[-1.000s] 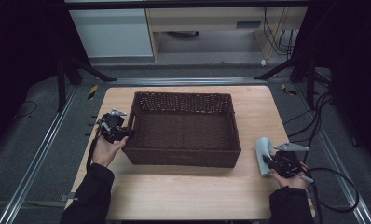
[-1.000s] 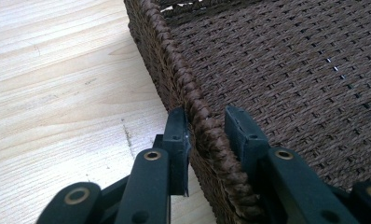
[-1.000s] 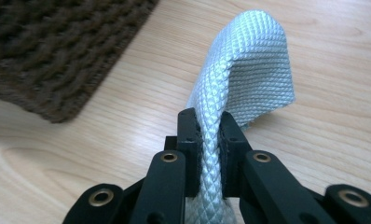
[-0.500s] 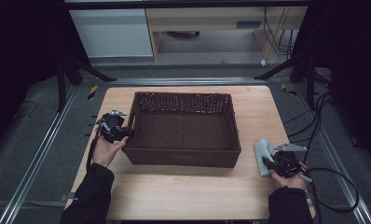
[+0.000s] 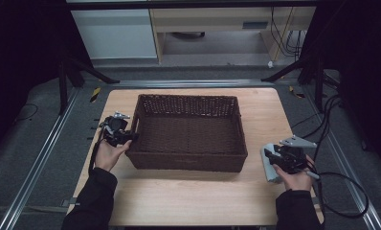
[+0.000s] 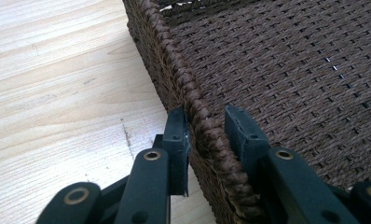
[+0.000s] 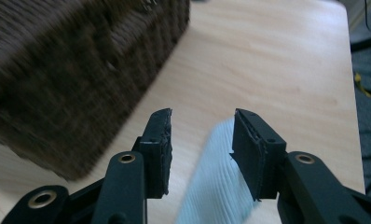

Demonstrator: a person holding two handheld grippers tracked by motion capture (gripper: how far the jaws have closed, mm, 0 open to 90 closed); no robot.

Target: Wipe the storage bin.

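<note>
A dark brown woven basket [image 5: 188, 98] stands empty in the middle of the wooden table [image 5: 265, 110]. My left gripper [image 5: 128, 136] sits at its left wall. In the left gripper view the jaws straddle the braided rim [image 6: 193, 100], one outside and one inside, and my left gripper [image 6: 206, 119] is shut on it. A pale blue cloth [image 5: 269, 167] lies on the table to the right of the basket. My right gripper [image 5: 269, 155] hovers just over it. Its jaws have just been opening, and in the right gripper view my right gripper [image 7: 202, 116] stands open above the cloth [image 7: 211, 186], not pressing it.
The basket's near corner [image 7: 72, 84] is close to the left of the right gripper. Bare tabletop [image 5: 198, 196] lies in front of the basket. Metal rails [image 5: 50, 143] run along both sides of the table, and cables [image 5: 341, 191] trail at the right.
The right gripper's jaws have opened off the pale blue cloth and the gripper has risen slightly. The cloth stays on the table. The left gripper and the basket have not moved.
</note>
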